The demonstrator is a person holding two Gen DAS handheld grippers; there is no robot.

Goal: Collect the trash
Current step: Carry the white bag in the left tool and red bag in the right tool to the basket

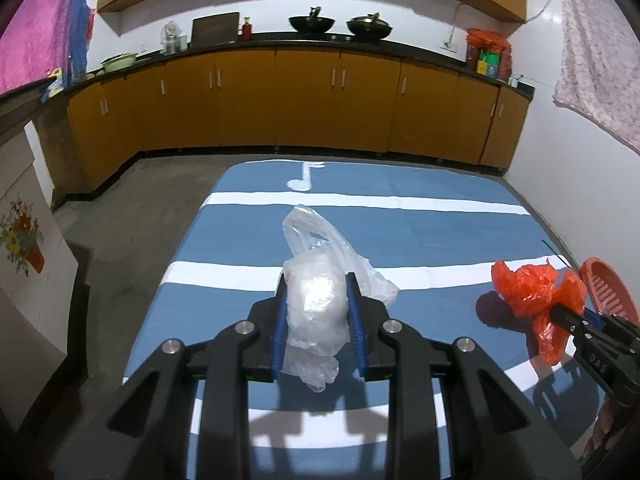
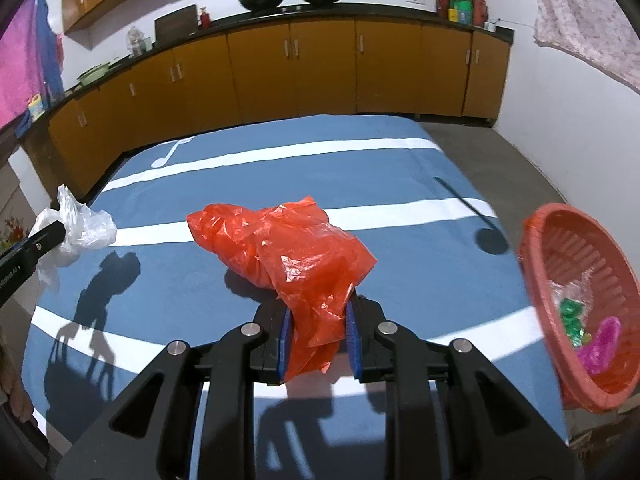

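My left gripper (image 1: pixel 316 280) is shut on a crumpled clear plastic bag (image 1: pixel 316 304) and holds it above the blue striped table cover (image 1: pixel 440 240). It also shows at the left of the right wrist view (image 2: pixel 80 224). My right gripper (image 2: pixel 318 300) is shut on a crumpled red plastic bag (image 2: pixel 288 244), held above the cover; the bag shows in the left wrist view (image 1: pixel 532 292) too. A red slotted basket (image 2: pixel 560 248) stands tilted at the table's right edge, with green and pink wrappers (image 2: pixel 588 332) inside. It shows at the right of the left wrist view (image 1: pixel 608 288).
Orange kitchen cabinets (image 1: pixel 304 100) with a dark counter run along the back wall, with two woks (image 1: pixel 312 24) on top. The grey floor (image 1: pixel 132 220) lies left of the table. A thin dark stick (image 2: pixel 460 196) lies on the cover near the basket.
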